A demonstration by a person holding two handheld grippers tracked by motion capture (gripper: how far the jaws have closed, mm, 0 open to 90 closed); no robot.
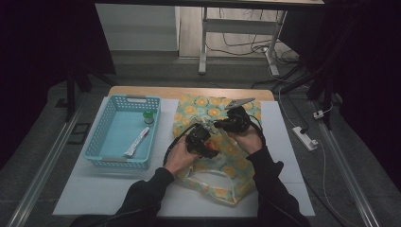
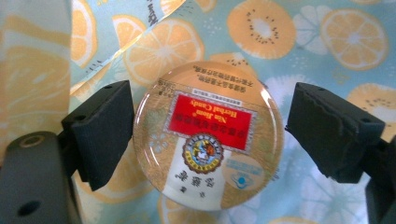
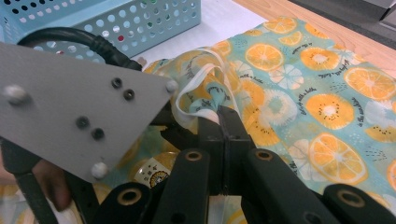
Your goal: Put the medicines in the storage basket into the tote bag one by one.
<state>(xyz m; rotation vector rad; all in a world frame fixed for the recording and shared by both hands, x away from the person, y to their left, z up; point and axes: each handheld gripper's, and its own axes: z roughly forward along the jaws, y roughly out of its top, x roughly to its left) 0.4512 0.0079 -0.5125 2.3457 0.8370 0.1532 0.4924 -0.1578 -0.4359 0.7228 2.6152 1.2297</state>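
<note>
The left tool stood released, the round candy tin lying centred between its pads without touching either. The right tool, just beyond, was clenched on the fruit-print bag's white handle, holding the mouth open.

The round candy tin bears a red label reading "Nin Jiom Herbal Candy", seen upside down in the left gripper view, with Chinese characters above and below it and a round emblem beside it; the smaller print is too fine to read. The orange-print fabric bag carries small dark script lettering beside its fruit slices, too small to make out.
</note>
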